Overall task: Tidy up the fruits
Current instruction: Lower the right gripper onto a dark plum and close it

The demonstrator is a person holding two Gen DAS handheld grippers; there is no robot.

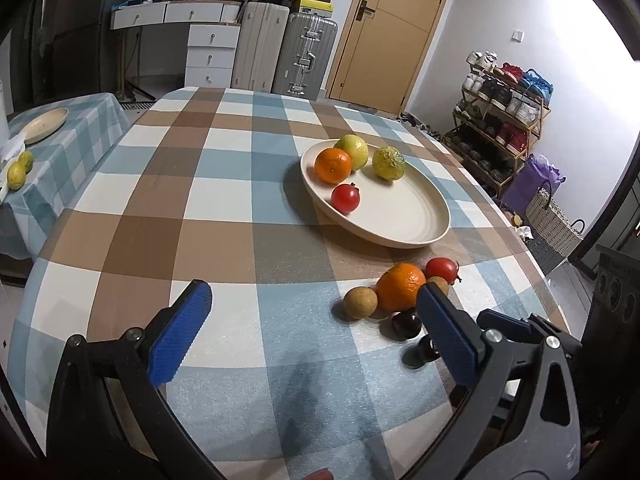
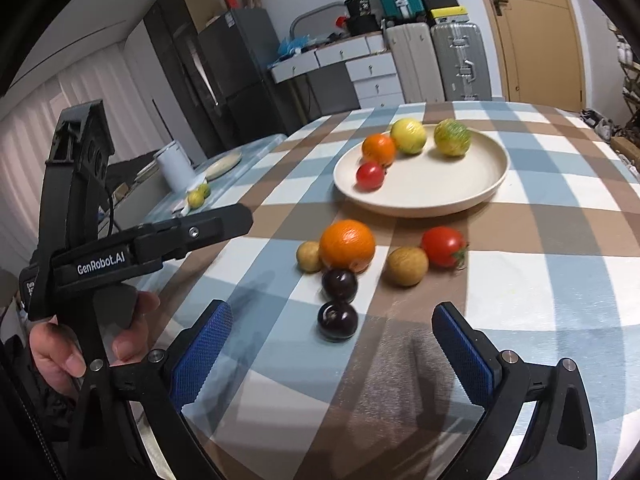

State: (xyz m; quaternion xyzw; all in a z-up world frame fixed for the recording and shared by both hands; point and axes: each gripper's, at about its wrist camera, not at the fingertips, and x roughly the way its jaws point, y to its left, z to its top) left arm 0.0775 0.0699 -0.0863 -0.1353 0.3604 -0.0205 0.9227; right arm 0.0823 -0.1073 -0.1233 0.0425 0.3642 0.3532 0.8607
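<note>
A cream plate [image 1: 404, 216] [image 2: 460, 188] on the checked tablecloth holds an orange [image 1: 332, 165], a yellow fruit [image 1: 354, 151], a green-yellow fruit [image 1: 389, 163] and a small tomato [image 1: 345, 197]. In front of the plate lie a loose orange [image 2: 347, 245], a tomato [image 2: 443, 246], two tan round fruits [image 2: 407, 266] [image 2: 308, 256] and two dark plums [image 2: 339, 285] [image 2: 337, 320]. My left gripper [image 1: 312, 308] is open and empty, left of the loose fruits. My right gripper [image 2: 332, 332] is open and empty, its blue pads either side of the near plum.
A side table to the left carries another cream plate [image 1: 44, 125], two yellow fruits [image 1: 17, 175] and a white cup [image 2: 174, 168]. Suitcases [image 1: 306, 56], drawers and a door stand behind. A shoe rack [image 1: 500, 120] is at the right.
</note>
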